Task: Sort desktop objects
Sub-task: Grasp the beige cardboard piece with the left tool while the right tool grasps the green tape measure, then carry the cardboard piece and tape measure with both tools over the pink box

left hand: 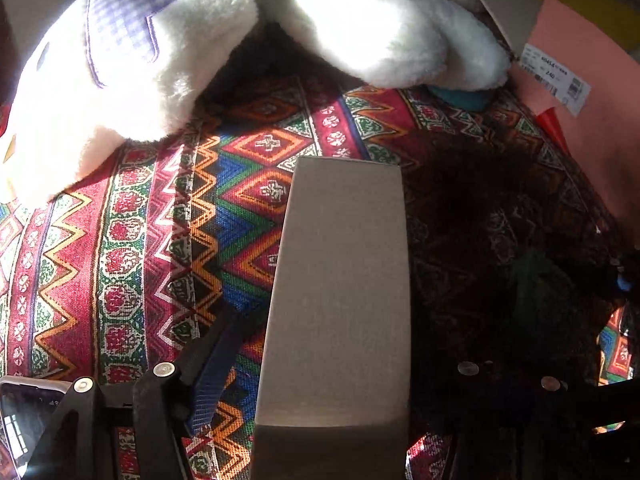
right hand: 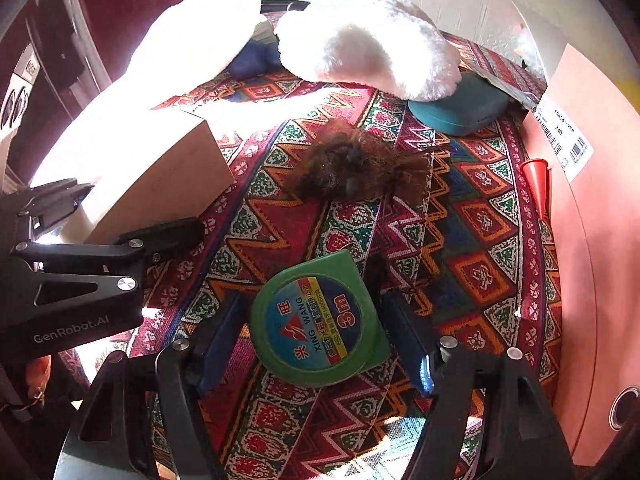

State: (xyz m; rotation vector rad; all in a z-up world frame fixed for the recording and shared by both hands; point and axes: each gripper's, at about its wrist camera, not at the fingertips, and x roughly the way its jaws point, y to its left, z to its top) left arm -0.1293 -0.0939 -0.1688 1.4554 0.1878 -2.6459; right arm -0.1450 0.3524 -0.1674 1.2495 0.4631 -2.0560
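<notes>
Now, right gripper (right hand: 316, 340) fingers (right hand: 224, 332) around tape measure (right hand: 320, 320), patterned cloth (right hand: 480, 240)

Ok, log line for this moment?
left gripper: holding cardboard box | right gripper: open around green tape measure, on patterned cloth

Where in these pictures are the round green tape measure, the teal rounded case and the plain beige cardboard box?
Round green tape measure (right hand: 318, 320): right wrist view, on its blue label.
Teal rounded case (right hand: 460, 110): right wrist view, on its top face.
Plain beige cardboard box (left hand: 340, 288): left wrist view, on its broad face.
</notes>
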